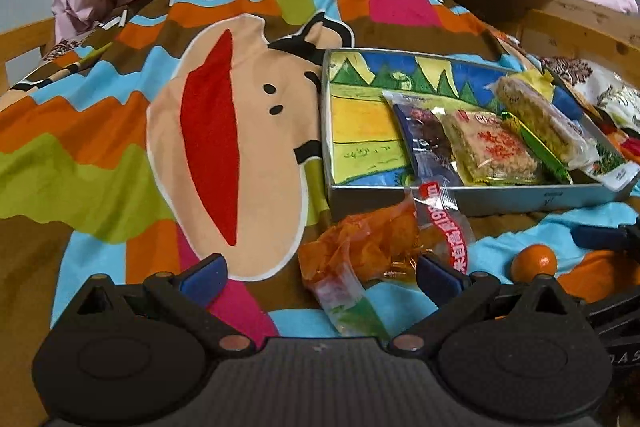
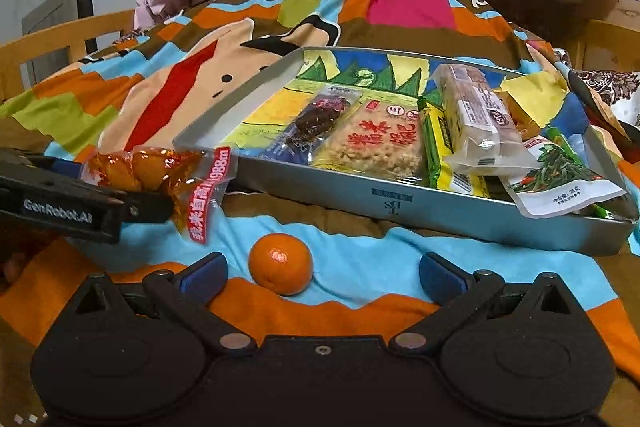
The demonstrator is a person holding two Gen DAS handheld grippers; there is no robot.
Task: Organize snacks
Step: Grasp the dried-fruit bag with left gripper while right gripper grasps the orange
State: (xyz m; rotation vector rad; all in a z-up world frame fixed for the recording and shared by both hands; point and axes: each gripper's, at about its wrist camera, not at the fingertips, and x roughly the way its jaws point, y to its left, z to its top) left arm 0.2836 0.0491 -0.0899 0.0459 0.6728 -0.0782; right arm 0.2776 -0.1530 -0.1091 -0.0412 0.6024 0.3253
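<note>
A: Left gripper [image 1: 318, 273] spread wide, empty, around the orange snack bag [image 1: 360, 247] on the blanket [image 1: 100, 167], just beside the tin tray [image 2: 420, 201]. Right gripper [image 2: 320, 273] also wide, mandarin [image 2: 280, 263] between fingers.

B: Looks light, crinkly, slippery. Pinch sealed edge. Bag's near end hidden behind fingers; contents unclear.

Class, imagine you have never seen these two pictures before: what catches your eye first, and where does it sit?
First, the colourful bedspread with a big cartoon face, covering the bed. On it to the right lies a metal tray of wrapped snacks. In front of the tray a small orange sits between the open right tongs, with an orange snack packet to its left.
</note>
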